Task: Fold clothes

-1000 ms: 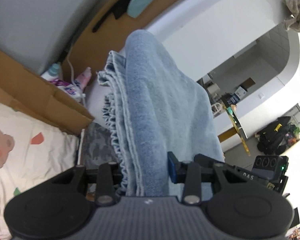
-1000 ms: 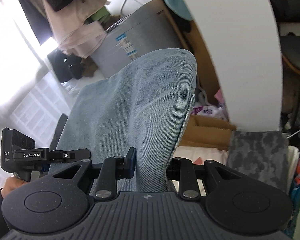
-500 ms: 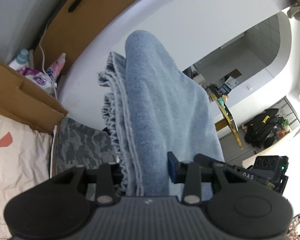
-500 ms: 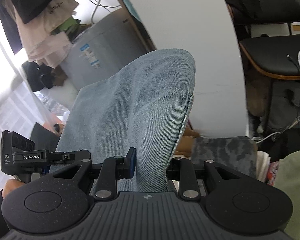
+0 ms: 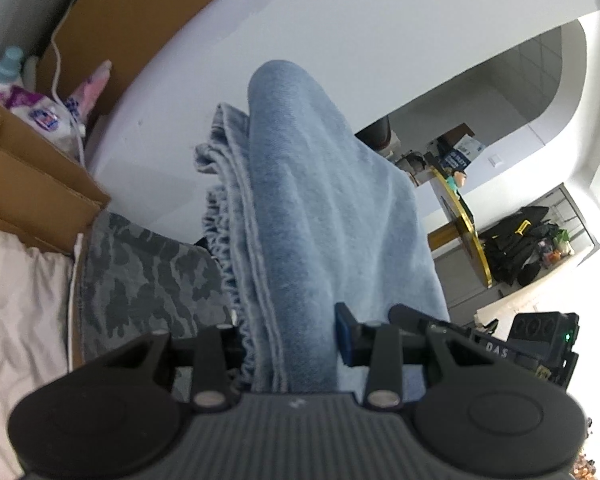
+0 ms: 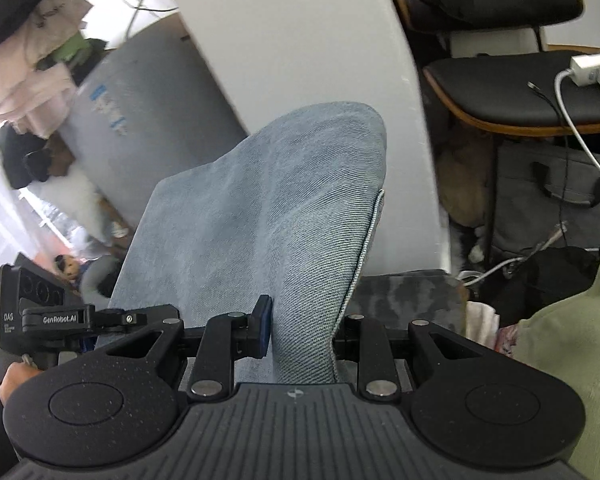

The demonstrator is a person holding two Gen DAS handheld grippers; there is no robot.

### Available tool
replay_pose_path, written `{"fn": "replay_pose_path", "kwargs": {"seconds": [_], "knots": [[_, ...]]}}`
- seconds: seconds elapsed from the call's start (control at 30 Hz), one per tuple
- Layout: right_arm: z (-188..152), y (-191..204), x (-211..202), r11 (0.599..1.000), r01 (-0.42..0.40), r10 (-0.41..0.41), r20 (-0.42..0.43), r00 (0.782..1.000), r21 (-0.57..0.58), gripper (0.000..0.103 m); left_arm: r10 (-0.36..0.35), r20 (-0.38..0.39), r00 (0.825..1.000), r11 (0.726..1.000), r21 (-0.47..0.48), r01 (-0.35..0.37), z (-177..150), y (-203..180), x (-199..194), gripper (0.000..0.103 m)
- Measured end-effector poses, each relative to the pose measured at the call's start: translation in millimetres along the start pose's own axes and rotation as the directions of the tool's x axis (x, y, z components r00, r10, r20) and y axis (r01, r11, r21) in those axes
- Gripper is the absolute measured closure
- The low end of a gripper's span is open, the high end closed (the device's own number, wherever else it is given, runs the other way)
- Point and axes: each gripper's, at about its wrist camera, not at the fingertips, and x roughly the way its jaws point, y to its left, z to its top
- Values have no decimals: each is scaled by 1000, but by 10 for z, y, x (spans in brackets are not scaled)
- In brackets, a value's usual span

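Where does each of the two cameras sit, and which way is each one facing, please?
Left wrist: on the left gripper, looking along its jaws at the clamped denim garment and camouflage cloth; no body shows.
Right wrist: on the right gripper, facing the same denim and a black chair; a hand shows.
Shared: denim, camouflage cloth, each other's gripper.

Right gripper (image 6: 300, 336) clamps jeans (image 6: 268, 208) (light denim).
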Motion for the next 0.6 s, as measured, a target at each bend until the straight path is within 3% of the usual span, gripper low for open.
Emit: {"fn": "replay_pose_path", "kwargs": {"seconds": [0.3,0.6], "knots": [[-267,-478,576,994,112,-112,5,994,-8,76,-38,-25,999,998,-42,37,-181,629,667,63],[-594,-759,1082,987,161,-161,8,987,8,75,-45,-49,998,997,-57,43,-321,1133,977,63]]}}
